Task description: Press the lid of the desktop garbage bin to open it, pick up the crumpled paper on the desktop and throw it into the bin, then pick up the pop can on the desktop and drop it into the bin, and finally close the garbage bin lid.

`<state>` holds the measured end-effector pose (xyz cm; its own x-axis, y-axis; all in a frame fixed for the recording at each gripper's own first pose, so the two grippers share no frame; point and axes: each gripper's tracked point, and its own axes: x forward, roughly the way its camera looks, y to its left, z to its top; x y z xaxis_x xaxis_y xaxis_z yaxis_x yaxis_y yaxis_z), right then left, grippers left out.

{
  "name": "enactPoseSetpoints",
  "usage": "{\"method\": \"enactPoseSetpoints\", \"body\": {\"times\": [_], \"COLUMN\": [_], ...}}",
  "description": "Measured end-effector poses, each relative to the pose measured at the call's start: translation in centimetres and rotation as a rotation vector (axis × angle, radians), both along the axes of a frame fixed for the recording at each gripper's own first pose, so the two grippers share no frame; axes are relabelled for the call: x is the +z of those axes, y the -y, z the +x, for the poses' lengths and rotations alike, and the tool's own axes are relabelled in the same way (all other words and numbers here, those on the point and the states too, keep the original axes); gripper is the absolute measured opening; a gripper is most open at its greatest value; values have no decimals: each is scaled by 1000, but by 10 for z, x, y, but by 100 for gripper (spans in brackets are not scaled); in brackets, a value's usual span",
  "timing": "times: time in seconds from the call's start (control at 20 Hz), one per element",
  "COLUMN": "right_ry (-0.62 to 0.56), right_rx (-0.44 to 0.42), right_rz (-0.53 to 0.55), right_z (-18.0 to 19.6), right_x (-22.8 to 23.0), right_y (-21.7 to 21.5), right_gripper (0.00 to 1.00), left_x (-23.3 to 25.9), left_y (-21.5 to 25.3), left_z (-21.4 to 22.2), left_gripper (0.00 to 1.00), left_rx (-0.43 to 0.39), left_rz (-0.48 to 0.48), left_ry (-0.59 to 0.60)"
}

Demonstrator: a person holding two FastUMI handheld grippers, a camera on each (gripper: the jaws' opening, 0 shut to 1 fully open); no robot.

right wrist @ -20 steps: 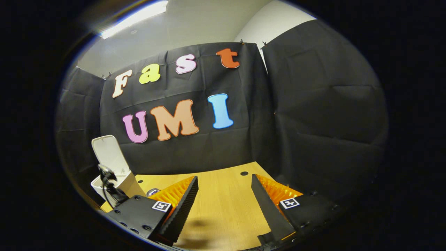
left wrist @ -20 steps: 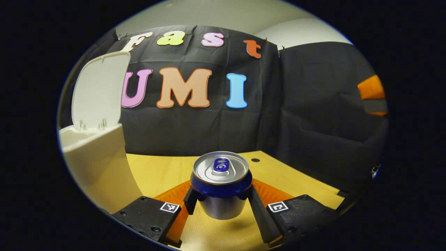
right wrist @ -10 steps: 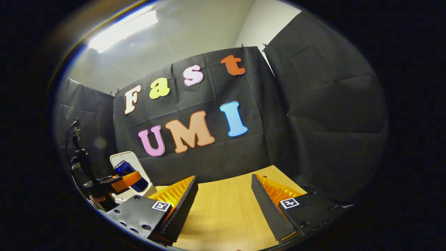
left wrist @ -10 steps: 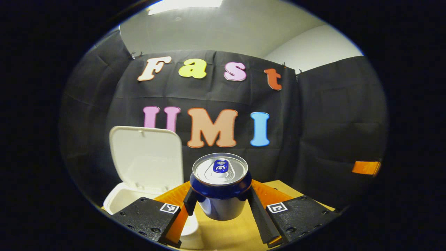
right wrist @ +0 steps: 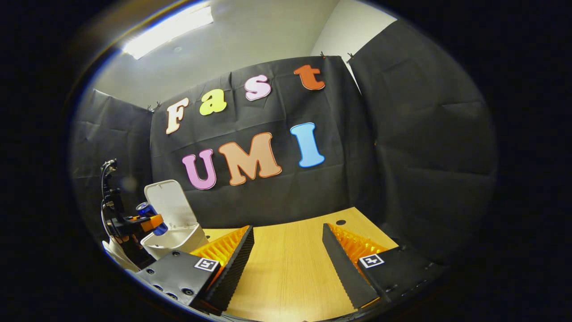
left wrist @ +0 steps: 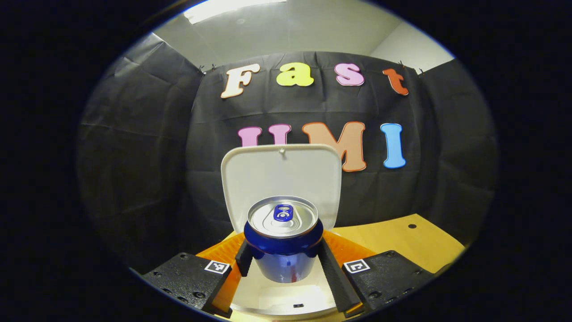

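My left gripper (left wrist: 282, 261) is shut on a blue pop can (left wrist: 283, 241) with a silver top, holding it upright in the air. Right below the can lies the open mouth of the white garbage bin (left wrist: 281, 299); its lid (left wrist: 281, 172) stands upright behind the can. In the right gripper view the same bin (right wrist: 172, 237) sits at the far left of the wooden table, with the left gripper (right wrist: 149, 222) holding the can (right wrist: 152, 219) over it. My right gripper (right wrist: 286, 259) hovers open above bare table with nothing between its fingers.
The wooden table (right wrist: 290, 273) stretches ahead of the right gripper, with a small dark hole (right wrist: 340, 222) near its far edge. Black cloth walls close the booth behind and to the right. A hand (right wrist: 118, 250) holds the left gripper at the far left.
The left gripper has lifted the can and swung it left, from beside the bin to above its open mouth. The right gripper stayed open and tilted slightly.
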<state>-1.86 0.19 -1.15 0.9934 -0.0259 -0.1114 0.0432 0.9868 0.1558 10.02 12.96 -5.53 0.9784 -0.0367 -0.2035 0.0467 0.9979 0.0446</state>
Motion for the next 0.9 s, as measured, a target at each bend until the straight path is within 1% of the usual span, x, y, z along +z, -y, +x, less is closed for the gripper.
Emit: {"method": "enactPoseSetpoints", "body": {"times": [0.15, 0.3, 0.35, 0.45, 0.55, 0.65, 0.75, 0.9], "right_ry": [-13, -17, -21, -20, -15, -14, -18, -33], "right_rx": [-27, -53, -60, -71, -89, -101, -97, -75], "right_rz": [-12, -9, -6, -4, -15, -30, -34, -17], "right_z": [-5, -11, -11, -14, -14, -14, -15, -16], "right_x": [-5, -6, -8, -9, -8, -10, -12, -18], "right_y": [6, 12, 14, 17, 22, 24, 23, 17], "right_gripper": [97, 97, 97, 97, 98, 97, 97, 97], "left_x": [-16, -8, -2, 17, 49, 83, 119, 159], "left_y": [-3, -4, -5, -6, -1, 3, 2, -2], "left_z": [-6, -6, -5, -3, 1, 6, 15, 35], "left_gripper": [78, 78, 81, 83, 84, 88, 90, 90], "left_rx": [15, 15, 15, 18, 5, -10, -19, -25], "left_rz": [-39, -47, -45, -44, -74, -95, -100, -113], "left_ry": [-44, -22, -11, 24, 77, 139, 198, 247]}}
